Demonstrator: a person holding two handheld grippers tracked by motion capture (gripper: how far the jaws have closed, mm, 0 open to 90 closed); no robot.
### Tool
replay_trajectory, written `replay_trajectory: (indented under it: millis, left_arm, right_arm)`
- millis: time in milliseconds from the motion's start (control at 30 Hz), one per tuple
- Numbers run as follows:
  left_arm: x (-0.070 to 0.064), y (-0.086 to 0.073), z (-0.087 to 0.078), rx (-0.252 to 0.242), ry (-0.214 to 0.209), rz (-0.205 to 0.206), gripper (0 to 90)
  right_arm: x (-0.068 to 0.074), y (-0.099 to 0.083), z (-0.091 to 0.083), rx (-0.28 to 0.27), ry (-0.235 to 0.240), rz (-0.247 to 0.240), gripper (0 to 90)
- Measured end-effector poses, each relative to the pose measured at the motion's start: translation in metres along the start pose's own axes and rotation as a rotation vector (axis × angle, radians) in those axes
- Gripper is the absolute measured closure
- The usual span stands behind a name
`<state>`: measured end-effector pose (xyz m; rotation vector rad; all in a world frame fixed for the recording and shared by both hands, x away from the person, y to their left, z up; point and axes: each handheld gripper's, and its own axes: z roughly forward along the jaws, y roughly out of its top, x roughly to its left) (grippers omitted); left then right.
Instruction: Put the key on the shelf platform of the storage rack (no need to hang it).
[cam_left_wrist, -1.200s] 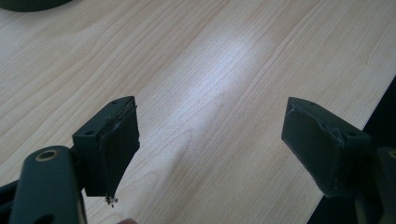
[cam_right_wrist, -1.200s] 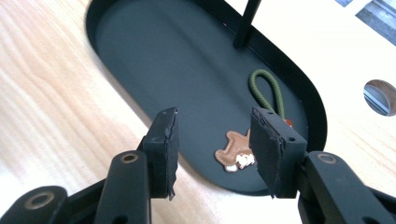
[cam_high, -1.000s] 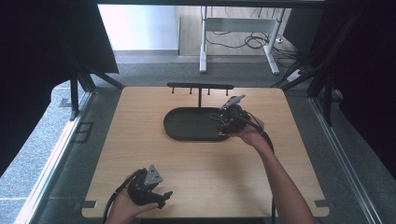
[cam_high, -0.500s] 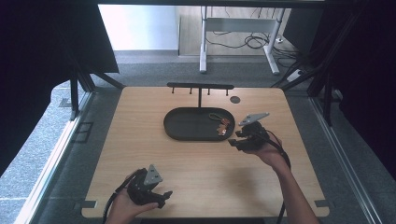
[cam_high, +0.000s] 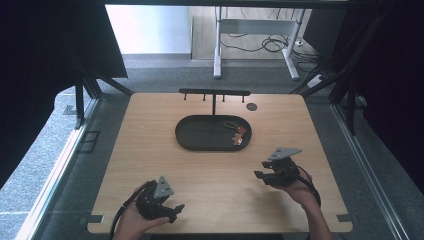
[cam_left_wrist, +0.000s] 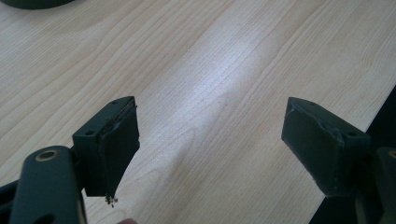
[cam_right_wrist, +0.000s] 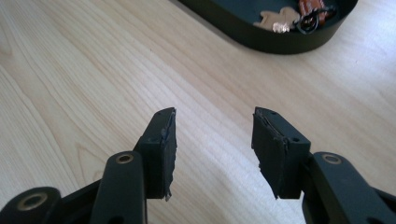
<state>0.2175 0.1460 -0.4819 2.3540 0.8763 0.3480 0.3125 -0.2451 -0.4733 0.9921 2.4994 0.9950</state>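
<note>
Keychain (cam_high: 238, 135) lying in the dark tray (cam_high: 200, 142), so both grippers (cam_high: 261, 176) (cam_high: 176, 209) parked low over bench (cam_high: 215, 185), fingers (cam_right_wrist: 161, 149) apart, empty

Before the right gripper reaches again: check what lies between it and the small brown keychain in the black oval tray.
Nothing visible does. Bare wooden table separates the open right gripper from the black oval tray; only its low rim fronts the small brown keychain.
</note>
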Motion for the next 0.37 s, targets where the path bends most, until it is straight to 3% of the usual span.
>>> replay_trajectory:
  millis: [100,267,367]
  left_arm:
    - [-0.0005,0.0003,-0.0003,0.0,-0.001,0.003,19.5]
    - [0.0013,0.0003,-0.003,-0.011,-0.003,-0.007,19.5]
    - [0.0044,-0.0002,-0.0043,-0.017,-0.001,-0.02,19.5]
  right_arm:
    - [0.001,-0.0033,0.0013,0.027,-0.014,-0.01,48.8]
    - [0.0001,-0.0045,-0.0046,-0.011,-0.034,0.018,42.9]
    - [-0.0059,-0.0114,-0.0052,-0.019,-0.063,0.061,38.5]
